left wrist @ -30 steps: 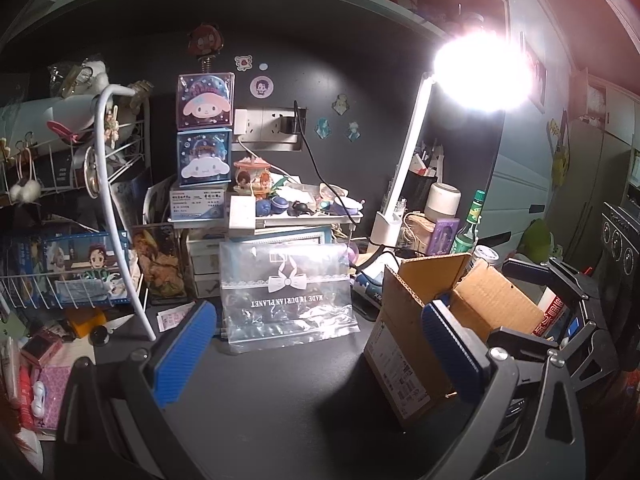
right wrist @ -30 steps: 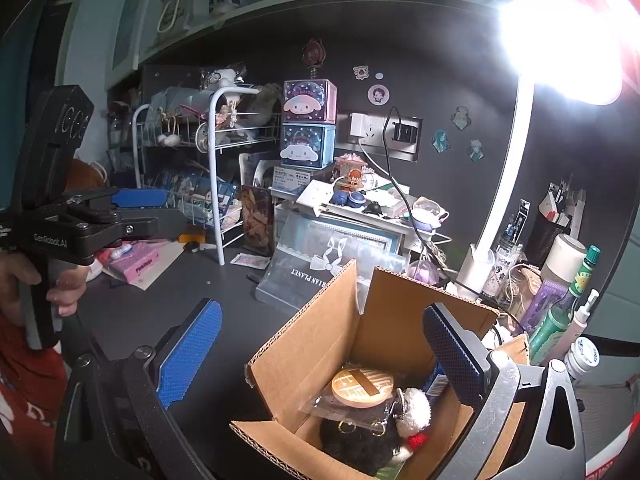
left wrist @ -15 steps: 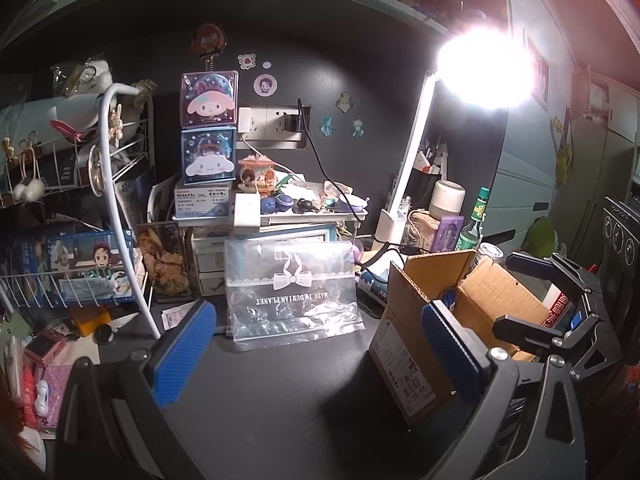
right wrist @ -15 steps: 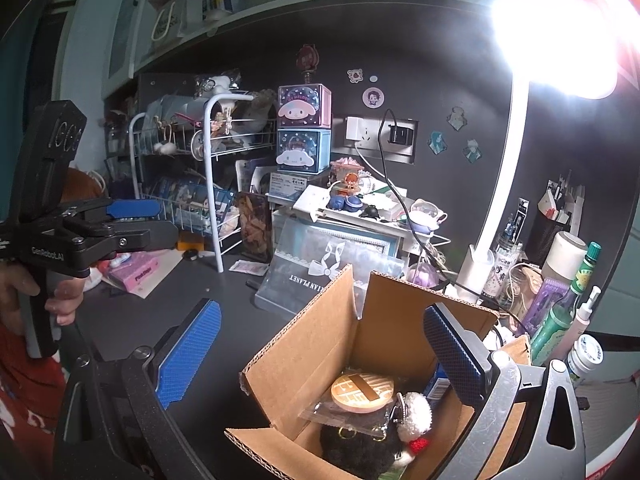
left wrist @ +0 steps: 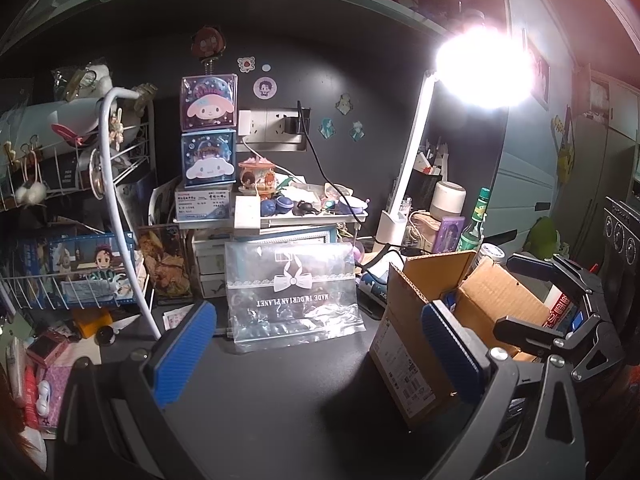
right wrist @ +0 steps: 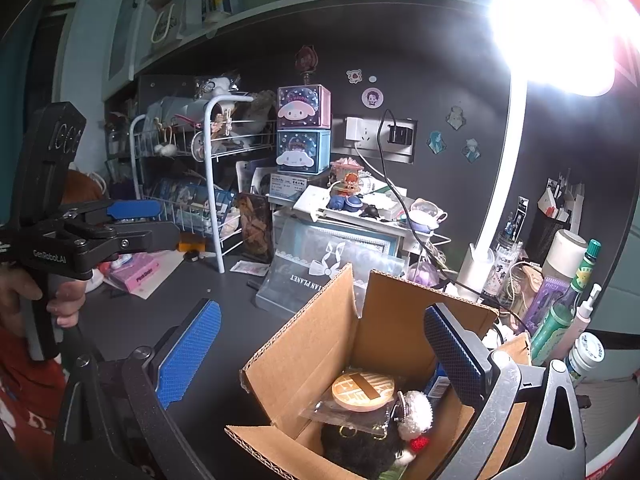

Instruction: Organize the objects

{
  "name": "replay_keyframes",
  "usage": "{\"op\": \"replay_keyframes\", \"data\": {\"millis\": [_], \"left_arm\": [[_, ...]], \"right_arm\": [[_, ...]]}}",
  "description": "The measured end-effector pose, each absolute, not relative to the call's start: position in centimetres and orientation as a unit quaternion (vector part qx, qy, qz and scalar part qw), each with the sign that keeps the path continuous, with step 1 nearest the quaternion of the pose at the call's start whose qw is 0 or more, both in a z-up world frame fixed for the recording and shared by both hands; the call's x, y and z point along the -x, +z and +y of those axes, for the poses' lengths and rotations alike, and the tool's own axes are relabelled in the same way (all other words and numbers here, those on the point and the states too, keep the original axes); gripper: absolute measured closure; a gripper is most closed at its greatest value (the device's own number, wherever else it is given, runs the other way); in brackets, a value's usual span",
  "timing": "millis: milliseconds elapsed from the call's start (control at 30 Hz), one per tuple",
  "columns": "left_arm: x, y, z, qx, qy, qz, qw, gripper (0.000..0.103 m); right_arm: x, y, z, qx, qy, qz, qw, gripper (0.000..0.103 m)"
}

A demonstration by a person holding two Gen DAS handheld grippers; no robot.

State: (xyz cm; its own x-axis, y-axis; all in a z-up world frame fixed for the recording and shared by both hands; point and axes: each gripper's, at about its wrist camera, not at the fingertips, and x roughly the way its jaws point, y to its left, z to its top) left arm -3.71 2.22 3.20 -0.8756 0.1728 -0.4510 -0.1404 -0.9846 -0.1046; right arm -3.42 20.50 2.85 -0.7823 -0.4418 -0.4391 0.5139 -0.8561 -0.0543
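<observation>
An open cardboard box [right wrist: 320, 344] stands on the dark desk; it also shows at the right of the left wrist view [left wrist: 404, 344]. Inside lie a round wooden disc in a clear bag [right wrist: 362, 390], a black plush with a white pompom [right wrist: 360, 444] and a blue packet [right wrist: 436, 384]. My right gripper [right wrist: 316, 352] is open and empty, hovering above the box. My left gripper [left wrist: 320, 348] is open and empty over the desk, left of the box; it shows from the side in the right wrist view [right wrist: 132, 220]. A clear zip bag with a bow print [left wrist: 292, 292] leans at the back.
A white wire rack [left wrist: 64, 216] full of items stands at the left. Two character boxes [left wrist: 208, 136] are stacked on a cluttered shelf. A bright desk lamp [left wrist: 404, 168], bottles [right wrist: 568, 304] and jars crowd the right. Pink items [right wrist: 136, 276] lie at the left.
Both views have shifted slightly; the left gripper drew back a little from the zip bag. Both grippers stay open and empty. The box and its contents have not moved.
</observation>
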Motion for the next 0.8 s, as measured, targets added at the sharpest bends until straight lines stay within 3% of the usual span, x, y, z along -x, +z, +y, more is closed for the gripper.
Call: {"op": "replay_keyframes", "data": {"millis": [800], "left_arm": [[3.69, 3.08, 2.42, 0.237, 0.967, -0.032, 0.084, 0.001]], "right_arm": [[3.04, 2.62, 20.80, -0.214, -0.940, 0.086, 0.251, 0.001]]}}
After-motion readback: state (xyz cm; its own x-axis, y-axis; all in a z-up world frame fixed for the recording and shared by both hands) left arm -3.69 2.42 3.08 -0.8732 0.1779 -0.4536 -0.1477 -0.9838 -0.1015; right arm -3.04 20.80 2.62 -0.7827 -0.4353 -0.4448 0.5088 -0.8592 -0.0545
